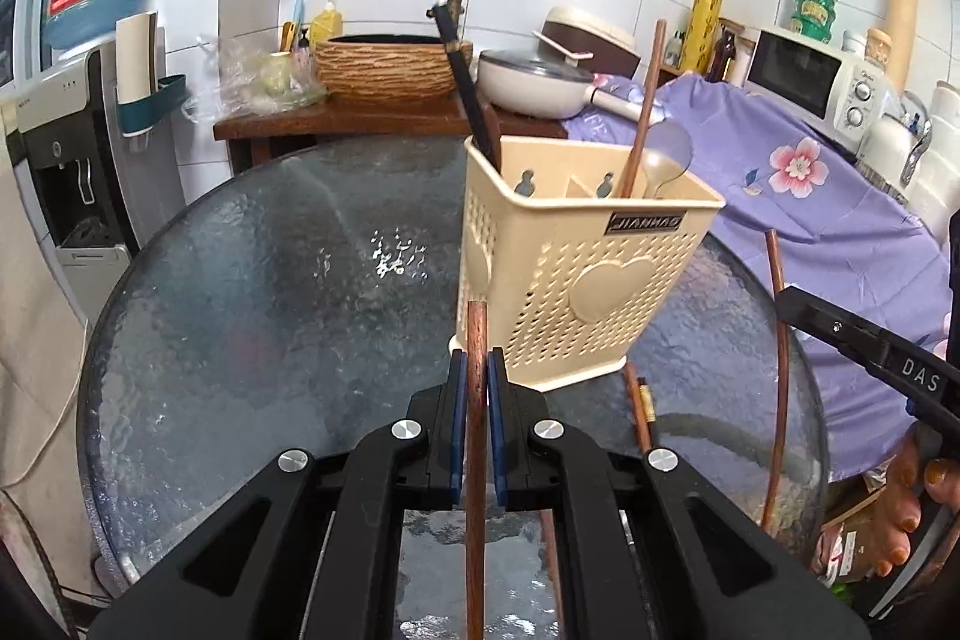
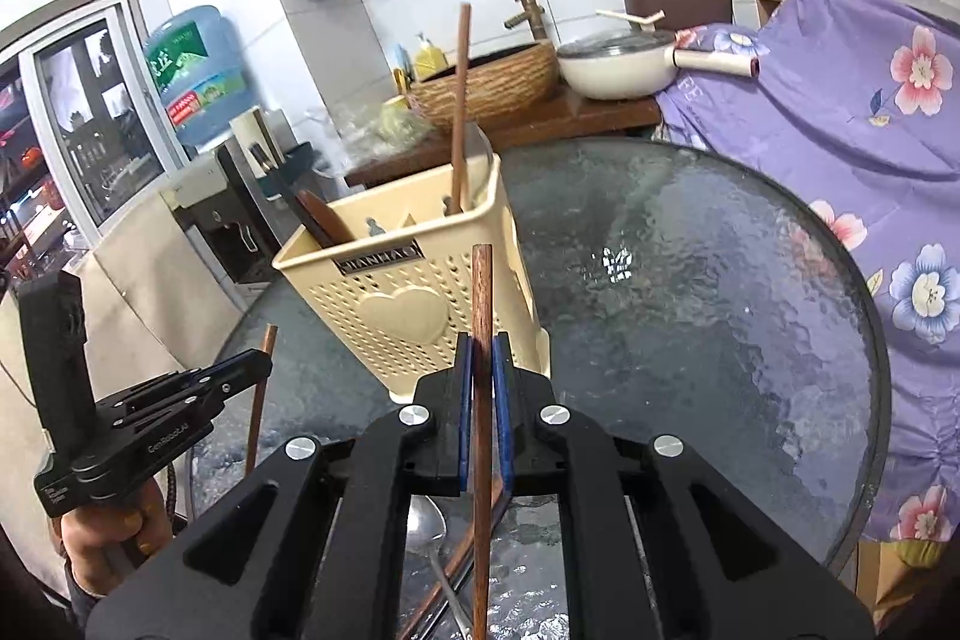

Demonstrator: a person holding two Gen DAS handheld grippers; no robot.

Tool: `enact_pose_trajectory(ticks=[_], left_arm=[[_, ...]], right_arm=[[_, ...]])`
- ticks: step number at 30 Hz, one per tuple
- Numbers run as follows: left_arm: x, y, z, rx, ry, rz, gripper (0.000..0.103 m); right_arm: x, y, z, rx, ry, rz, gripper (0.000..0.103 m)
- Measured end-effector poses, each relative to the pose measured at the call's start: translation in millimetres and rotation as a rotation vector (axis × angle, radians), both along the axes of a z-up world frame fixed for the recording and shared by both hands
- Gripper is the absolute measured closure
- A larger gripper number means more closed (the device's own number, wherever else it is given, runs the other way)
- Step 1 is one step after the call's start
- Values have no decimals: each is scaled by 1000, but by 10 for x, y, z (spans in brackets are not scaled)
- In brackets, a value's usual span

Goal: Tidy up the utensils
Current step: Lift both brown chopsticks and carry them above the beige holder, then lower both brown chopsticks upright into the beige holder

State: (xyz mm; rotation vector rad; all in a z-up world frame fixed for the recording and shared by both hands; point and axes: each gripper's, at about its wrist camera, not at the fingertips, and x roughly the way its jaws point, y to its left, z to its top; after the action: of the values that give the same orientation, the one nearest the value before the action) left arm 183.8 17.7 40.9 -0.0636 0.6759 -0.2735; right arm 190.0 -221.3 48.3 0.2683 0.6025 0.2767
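Observation:
A cream perforated utensil holder stands on the round glass table. In it are a black-handled utensil, a wooden chopstick and a metal spoon. My left gripper is shut on a brown chopstick held upright in front of the holder. My right gripper is shut on a second brown chopstick, to the holder's right. Under the right gripper, a spoon and more chopsticks lie on the glass.
Behind the table a wooden counter holds a woven basin and a white pan. A purple flowered cloth and a microwave are at the right; a water dispenser stands at the left. Another chopstick lies near the holder's base.

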Motion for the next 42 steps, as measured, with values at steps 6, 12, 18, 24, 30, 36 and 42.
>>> enact_pose_trajectory(ticks=[6,12,18,24,30,36,42], left_arm=[[-83,20,132,-21,-37,-6,96],[-137,65,259,-45,-69,-11,96],[-205,77,367,-59,-103,-16,96],[-269,90,466,-66,-135,-22,96],[-308,90,533,-87,-145,-38,96],[-354,90,638,-89,-176,-45,96],[-411,74,810,-88,-224,-63,96]], right_arm=[[-141,0,129,-4,-46,22,96],[-271,23,250,-24,-91,36,96],[-387,61,376,-42,-133,55,96],[-442,78,447,-50,-155,66,96],[-478,113,509,-56,-174,77,96],[-475,129,591,-50,-187,87,96],[-465,142,746,-44,-228,85,96]])
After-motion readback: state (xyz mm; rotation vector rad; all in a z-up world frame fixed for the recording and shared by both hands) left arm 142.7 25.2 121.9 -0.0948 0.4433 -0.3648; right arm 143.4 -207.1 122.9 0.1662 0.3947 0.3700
